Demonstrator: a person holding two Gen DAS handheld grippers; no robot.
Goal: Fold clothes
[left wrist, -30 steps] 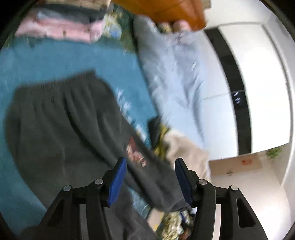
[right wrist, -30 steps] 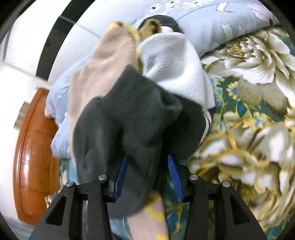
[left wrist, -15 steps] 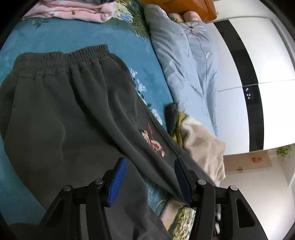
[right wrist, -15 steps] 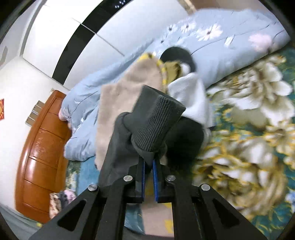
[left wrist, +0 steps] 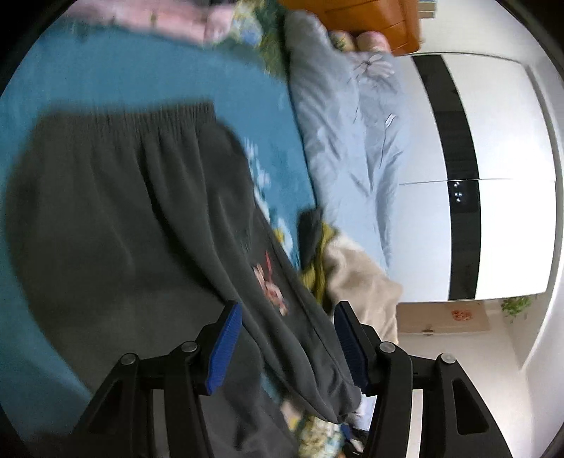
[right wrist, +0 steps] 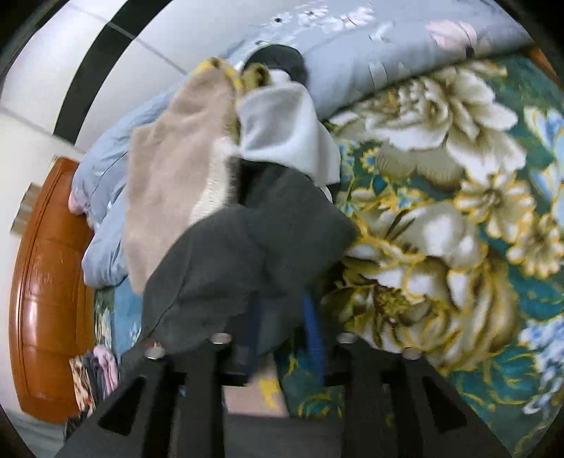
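Observation:
Dark grey sweatpants (left wrist: 123, 229) lie spread on the blue bed cover (left wrist: 141, 70), elastic waistband at the far end. One leg with a small printed patch runs down between the fingers of my left gripper (left wrist: 287, 347), which is open above it. In the right wrist view the end of a pants leg (right wrist: 246, 260) is bunched over my right gripper (right wrist: 283, 331). Its blue fingers stand partly apart, with grey cloth lying between them. The view is blurred.
A heap of other clothes lies just beyond the leg end: a beige fleece garment (right wrist: 169, 169), a white one (right wrist: 282, 130) and a dark one. A light blue quilt (left wrist: 352, 141) runs along the wall side. Folded pink clothes (left wrist: 169, 21) sit by the wooden headboard (right wrist: 46, 282). A floral blanket (right wrist: 458, 211) lies to the right.
My right gripper, shut on the cuff half a second ago, has parted its fingers and come lower toward the bed. The left gripper stayed open and shifted slightly over the pants.

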